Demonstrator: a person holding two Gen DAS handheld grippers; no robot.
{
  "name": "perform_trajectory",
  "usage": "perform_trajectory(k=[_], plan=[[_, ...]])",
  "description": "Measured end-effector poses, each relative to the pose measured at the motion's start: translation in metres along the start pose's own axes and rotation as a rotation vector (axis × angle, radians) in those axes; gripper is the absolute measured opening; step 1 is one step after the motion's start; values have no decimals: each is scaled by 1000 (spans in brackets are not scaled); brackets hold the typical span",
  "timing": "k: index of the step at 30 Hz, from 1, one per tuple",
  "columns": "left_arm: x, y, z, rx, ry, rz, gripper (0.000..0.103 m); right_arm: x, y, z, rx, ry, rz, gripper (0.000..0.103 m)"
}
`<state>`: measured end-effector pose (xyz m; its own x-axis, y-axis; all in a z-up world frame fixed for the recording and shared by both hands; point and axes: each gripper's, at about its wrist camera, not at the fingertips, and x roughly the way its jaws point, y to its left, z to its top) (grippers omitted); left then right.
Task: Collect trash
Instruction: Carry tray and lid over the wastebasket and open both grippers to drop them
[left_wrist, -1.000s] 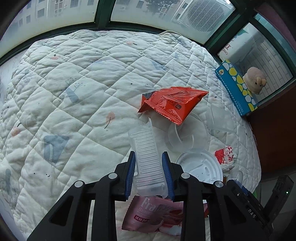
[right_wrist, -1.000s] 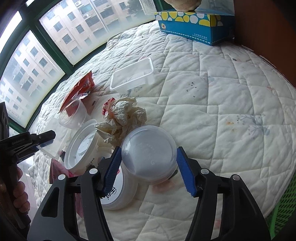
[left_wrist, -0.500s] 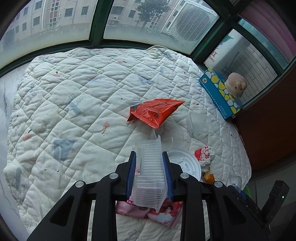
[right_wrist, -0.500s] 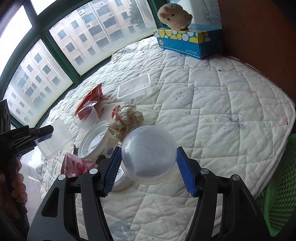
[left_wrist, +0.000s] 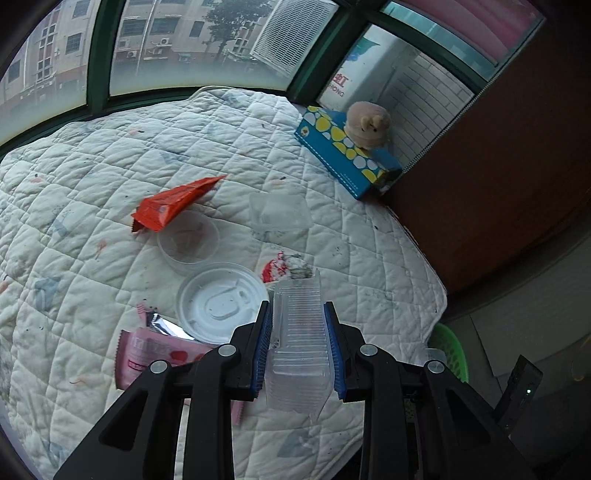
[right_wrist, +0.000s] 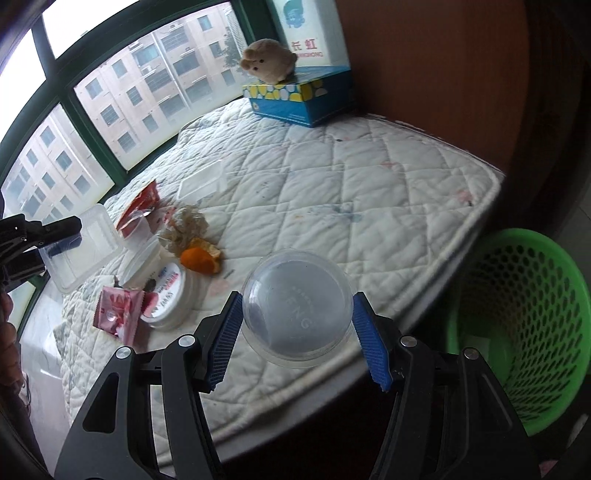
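We have the left gripper (left_wrist: 298, 345) clamped on a clear ribbed plastic tray (left_wrist: 300, 354) and the right gripper (right_wrist: 297, 338) clamped on a clear round container (right_wrist: 295, 314), both held above the quilted mattress (right_wrist: 369, 192) near the green basket (right_wrist: 524, 332).

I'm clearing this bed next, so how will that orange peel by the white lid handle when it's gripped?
The orange peel looks curled and thin, so it will probably flex or tear rather than stay stiff. It seems light. It lies in loose, overlapping pieces, so one pinch may leave some behind on the quilt.
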<state>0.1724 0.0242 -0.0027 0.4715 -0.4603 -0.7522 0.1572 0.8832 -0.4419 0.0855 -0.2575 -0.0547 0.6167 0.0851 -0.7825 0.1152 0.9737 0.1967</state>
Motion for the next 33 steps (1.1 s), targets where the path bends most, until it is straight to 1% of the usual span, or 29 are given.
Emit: perform_trajectory(k=[8,16,20,24,25,26,33], plan=[[31,-78,-22,118,75,-86,27,-31,-75,-22,96,-24,-143,61],[60,-151,-46,230,148,-161,27,-51,-146,-46,192,-16,-262,61],[74,-183,-57,282,180,-186,27,-55,-173,-57,233,-3,-295,61],[85,-210,-68,327,206,-195,27,-57,-193,-66,270,9,-314,62],[89,-216,-70,333,214,-200,27,-58,-198,-69,281,10,-315,64],[92,-222,-73,341,221,-206,27,-60,-202,-71,288,4,-316,69],[119,-259,-92,413,256,-205,27,-76,-219,-81,322,-27,-326,70]])
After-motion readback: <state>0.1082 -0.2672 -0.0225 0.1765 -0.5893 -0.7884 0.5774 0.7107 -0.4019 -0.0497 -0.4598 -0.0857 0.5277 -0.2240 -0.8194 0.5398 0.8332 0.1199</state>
